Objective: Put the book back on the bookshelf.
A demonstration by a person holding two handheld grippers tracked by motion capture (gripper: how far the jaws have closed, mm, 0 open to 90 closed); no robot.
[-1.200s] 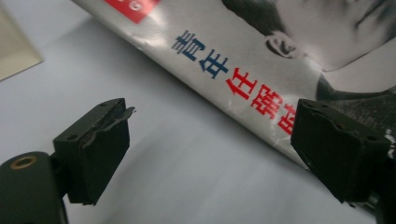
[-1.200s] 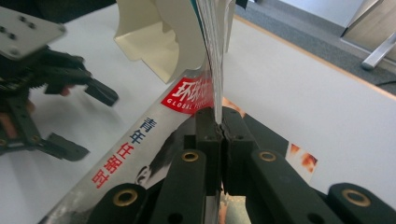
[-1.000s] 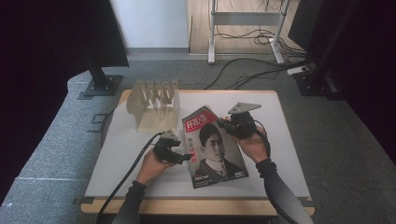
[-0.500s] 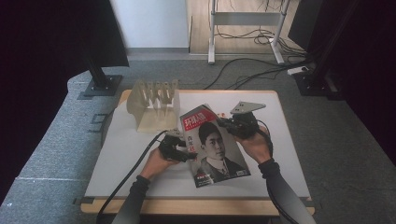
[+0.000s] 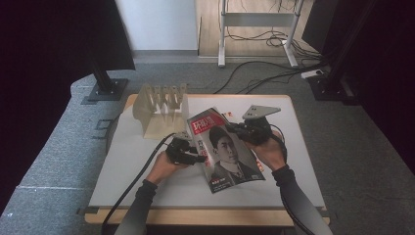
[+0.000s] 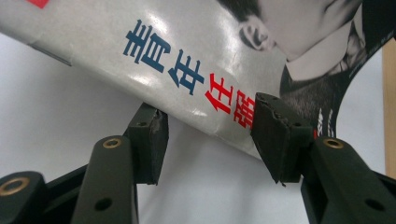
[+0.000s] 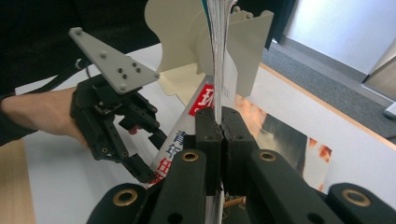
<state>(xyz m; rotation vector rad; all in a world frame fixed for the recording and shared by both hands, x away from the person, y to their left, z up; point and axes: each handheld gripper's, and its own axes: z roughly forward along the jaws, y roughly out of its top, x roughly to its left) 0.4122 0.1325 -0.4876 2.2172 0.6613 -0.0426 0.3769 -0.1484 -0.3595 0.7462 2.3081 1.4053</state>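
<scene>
Glossy magazine pinched in right gripper; edge betw left gripper jaws, closing.

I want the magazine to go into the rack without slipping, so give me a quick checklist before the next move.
1. Right tongs clamped on the glossy portrait-cover magazine: ok.
2. Left tongs pressing the magazine's edge: not ok; they have just been closing, with the edge between the jaws and a gap left.
3. Magazine lifted off the white table: ok.
4. Cream slotted rack upright: ok.
5. Slots free: cannot tell.
</scene>
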